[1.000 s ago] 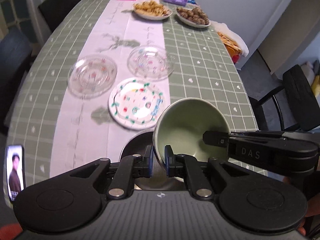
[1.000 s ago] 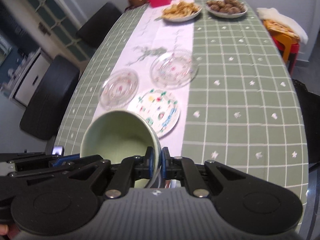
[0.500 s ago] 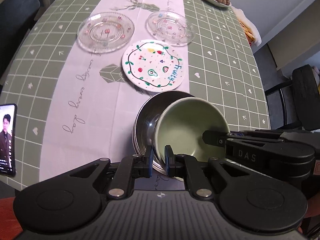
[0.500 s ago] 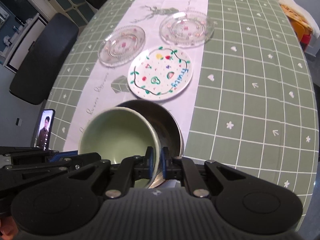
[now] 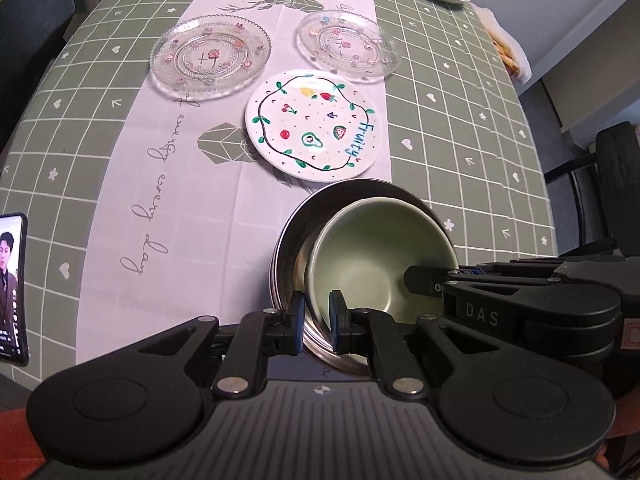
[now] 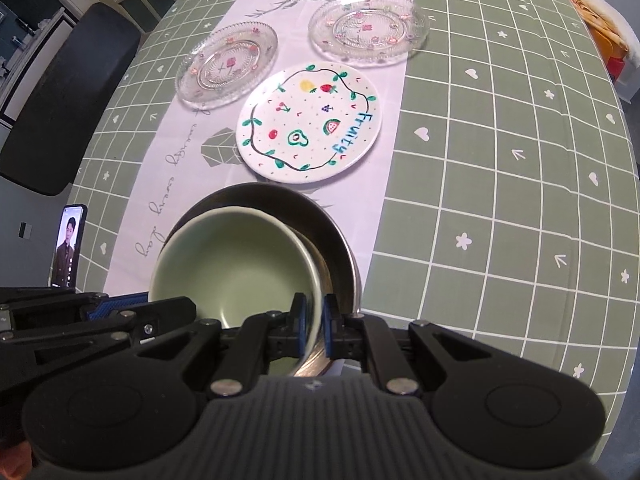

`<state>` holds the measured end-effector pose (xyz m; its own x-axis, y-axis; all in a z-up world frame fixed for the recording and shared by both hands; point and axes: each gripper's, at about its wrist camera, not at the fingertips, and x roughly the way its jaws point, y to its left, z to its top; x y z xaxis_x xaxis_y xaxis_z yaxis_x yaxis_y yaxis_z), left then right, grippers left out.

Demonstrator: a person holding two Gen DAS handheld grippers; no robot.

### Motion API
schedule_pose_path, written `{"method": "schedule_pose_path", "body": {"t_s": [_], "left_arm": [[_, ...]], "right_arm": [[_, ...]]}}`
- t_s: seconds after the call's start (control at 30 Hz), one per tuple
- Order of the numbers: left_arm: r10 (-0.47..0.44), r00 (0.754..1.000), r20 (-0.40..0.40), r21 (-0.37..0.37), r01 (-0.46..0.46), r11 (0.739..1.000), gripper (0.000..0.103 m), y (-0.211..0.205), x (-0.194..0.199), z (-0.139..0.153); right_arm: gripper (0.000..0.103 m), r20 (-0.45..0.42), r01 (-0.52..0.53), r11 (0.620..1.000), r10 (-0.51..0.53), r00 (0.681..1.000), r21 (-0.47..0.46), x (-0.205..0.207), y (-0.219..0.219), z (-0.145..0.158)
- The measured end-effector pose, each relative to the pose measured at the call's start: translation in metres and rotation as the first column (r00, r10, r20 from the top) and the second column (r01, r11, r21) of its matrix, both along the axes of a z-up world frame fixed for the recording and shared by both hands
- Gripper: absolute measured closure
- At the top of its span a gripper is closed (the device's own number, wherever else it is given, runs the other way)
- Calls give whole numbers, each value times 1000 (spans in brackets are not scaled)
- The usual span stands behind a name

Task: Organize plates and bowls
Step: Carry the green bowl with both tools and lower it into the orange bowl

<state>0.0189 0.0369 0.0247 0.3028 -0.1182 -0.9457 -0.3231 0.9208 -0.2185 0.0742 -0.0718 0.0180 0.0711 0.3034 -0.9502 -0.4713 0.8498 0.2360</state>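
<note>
Both grippers point steeply down at the table, each clamped on the rim of the green bowl: the left gripper pinches its rim at about 8 o'clock, the right gripper at about 4 o'clock. The bowl sits tilted inside the steel bowl at the near edge of the tablecloth. The fruit-print plate lies just beyond at 12 o'clock.
</note>
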Motion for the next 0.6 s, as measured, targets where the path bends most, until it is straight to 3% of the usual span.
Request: {"method": "schedule_pose_path", "body": {"t_s": [0.2,0.3,0.47,0.6], "left_arm": [[1,1000,-3,-1,-1,1000,91,2,3,-4],[-7,1000,-2,-3,7,1000,90,3,3,-4],[-7,1000,-11,-10,7,1000,90,3,5,-4],[-12,1000,11,-4,12,1000,85,3,5,3]], "right_arm": [[96,10,-18,1000,18,1000,-19,1,4,0],[92,10,-34,999,34,999,-25,1,7,0],[76,18,-55,998,56,998,-40,-1,12,2],[73,28,-56,998,57,998,-34,-1,12,7]]}}
